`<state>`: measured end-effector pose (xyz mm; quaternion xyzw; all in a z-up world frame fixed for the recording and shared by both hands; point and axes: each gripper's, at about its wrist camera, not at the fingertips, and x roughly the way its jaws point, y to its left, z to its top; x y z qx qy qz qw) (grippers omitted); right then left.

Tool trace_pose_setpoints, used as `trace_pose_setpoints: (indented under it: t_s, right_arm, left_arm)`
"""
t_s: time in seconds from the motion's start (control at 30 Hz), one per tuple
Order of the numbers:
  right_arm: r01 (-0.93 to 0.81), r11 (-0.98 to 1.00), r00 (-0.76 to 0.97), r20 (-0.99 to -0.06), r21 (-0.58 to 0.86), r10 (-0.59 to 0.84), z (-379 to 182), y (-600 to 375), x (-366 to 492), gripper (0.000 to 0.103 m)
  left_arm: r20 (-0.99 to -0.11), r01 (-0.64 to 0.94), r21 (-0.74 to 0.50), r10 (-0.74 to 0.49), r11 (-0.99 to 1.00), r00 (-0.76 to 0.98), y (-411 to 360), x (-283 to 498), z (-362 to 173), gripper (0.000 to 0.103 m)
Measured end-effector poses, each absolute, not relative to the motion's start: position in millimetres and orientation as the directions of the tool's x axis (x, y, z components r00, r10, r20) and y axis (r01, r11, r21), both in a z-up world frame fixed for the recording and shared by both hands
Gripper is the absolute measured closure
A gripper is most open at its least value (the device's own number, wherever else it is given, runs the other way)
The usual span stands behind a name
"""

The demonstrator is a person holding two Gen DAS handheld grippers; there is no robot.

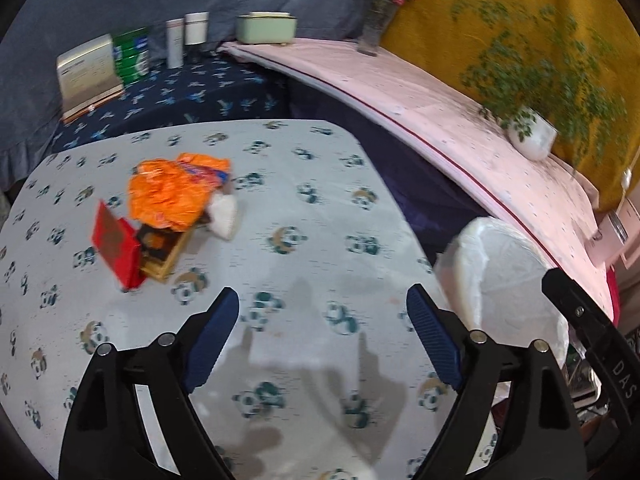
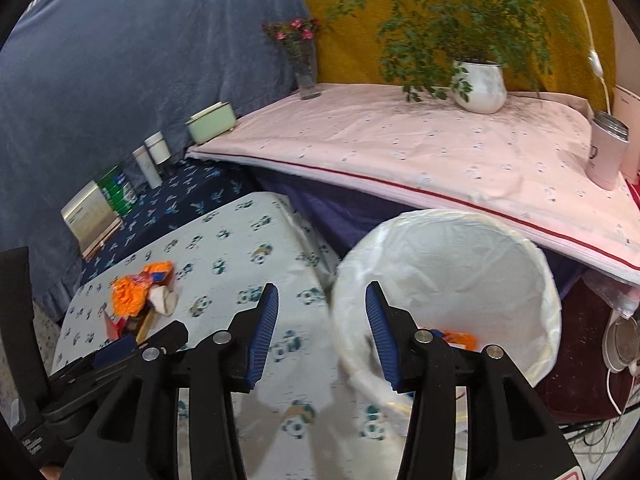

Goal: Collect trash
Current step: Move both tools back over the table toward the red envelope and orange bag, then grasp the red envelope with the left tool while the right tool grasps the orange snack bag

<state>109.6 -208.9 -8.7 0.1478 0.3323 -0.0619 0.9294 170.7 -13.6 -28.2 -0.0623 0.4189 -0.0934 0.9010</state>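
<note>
Hand-held gripper (image 1: pixel 323 308) on the left, spread and empty, faces orange wrapper (image 1: pixel 176 192), red box (image 1: pixel 116 250) beside.

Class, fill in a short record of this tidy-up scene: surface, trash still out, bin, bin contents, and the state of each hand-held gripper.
surface: table under a panda-print cloth
trash still out: orange wrapper, red box, white crumpled paper, piled together
bin: white-lined bin beside the table's edge
bin contents: an orange piece at the bottom
left hand-held gripper: open, nothing between the jaws
right hand-held gripper: open, empty, above the bin's rim
</note>
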Motion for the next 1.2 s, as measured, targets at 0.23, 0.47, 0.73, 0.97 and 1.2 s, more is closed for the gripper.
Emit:
trace_pose_setpoints:
  t_s: [0.23, 0.47, 0.73, 0.97, 1.2]
  right_arm:
    - [0.132, 0.966, 0.757, -0.652, 0.223, 0.047, -11, -161, 124, 0.058]
    - [0.074, 0.976, 0.746, -0.661, 0.204, 0.082, -13, -124, 137, 0.055]
    - [0.034, 0.98, 0.719, -0.686, 0.198, 0.113, -26, -97, 160, 0.055]
    - [0.001, 0.977, 0.697, -0.701, 0.212, 0.151, -36, -76, 187, 0.055]
    - [-0.054, 0.971, 0.671, -0.712, 0.234, 0.209, -46, -48, 212, 0.055]
  left_arm:
    - [-0.75, 0.007, -0.204, -0.16, 0.979, 0.641, 44, 174, -33, 0.018]
    - [-0.759, -0.092, -0.197, -0.093, 0.976, 0.644, 88, 181, -43, 0.013]
    - [-0.781, -0.16, -0.209, -0.066, 0.965, 0.621, 113, 206, -60, 0.012]
    - [-0.794, -0.133, -0.146, -0.036, 0.98, 0.607, 112, 230, -75, 0.013]
    - [-0.816, -0.099, -0.181, -0.093, 0.979, 0.571, 125, 238, -88, 0.05]
